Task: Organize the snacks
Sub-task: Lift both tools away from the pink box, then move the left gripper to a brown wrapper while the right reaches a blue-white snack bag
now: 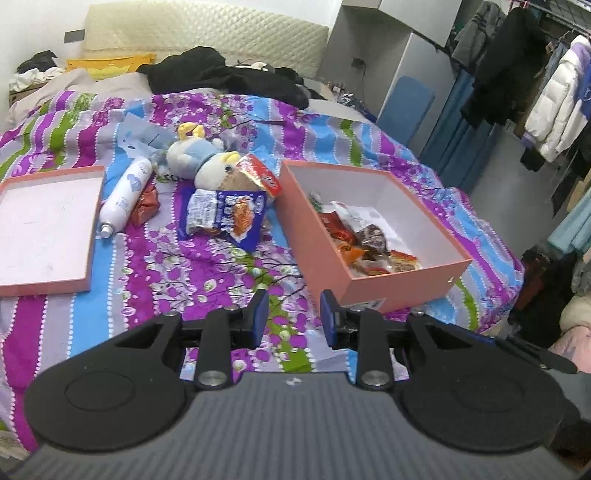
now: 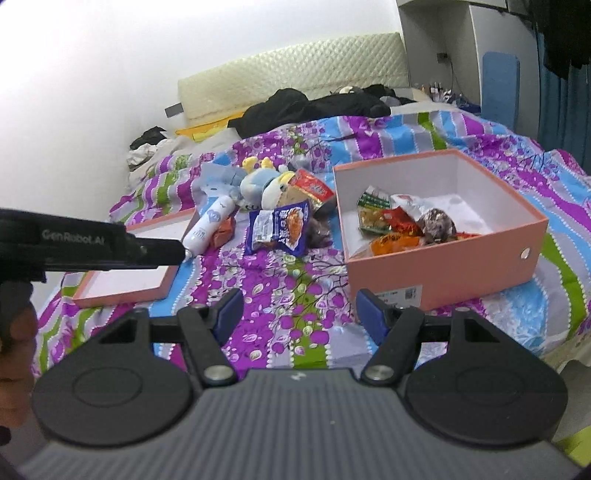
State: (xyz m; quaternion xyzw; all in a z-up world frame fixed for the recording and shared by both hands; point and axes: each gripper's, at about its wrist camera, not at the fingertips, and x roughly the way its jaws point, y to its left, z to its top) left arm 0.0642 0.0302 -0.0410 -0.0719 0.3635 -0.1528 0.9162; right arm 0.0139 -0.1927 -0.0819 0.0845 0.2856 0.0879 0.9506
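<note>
**Both grippers empty above the bedspread, snacks split between box and bed**

Nearest the cameras, the left gripper (image 1: 293, 314) hung over the striped floral bedspread (image 1: 155, 266) with its blue-padded fingers spread and nothing between them. The right gripper (image 2: 297, 314) was likewise spread wide and empty over the same cover.

Just beyond, to the right, the pink box (image 1: 399, 286) sat open on the bed, holding several snack packets (image 1: 369, 240) piled toward its near left side; from the right wrist view they included a green packet (image 2: 375, 203), an orange one (image 2: 393, 242) and a dark brownish one (image 2: 437, 223). To the left lay the box lid (image 1: 48, 229), upturned.

Between lid and box, farther off, loose items rested on the bedspread: a blue noodle-style packet (image 1: 229, 216), a small reddish-brown packet (image 1: 146, 203) touching a white bottle (image 1: 125, 195) lying on its side, and a red packet (image 1: 258, 173) leaning against a plush toy (image 1: 199, 155).

Farthest back, dark clothing (image 1: 221, 75) was heaped before the quilted headboard (image 1: 207, 31).
</note>
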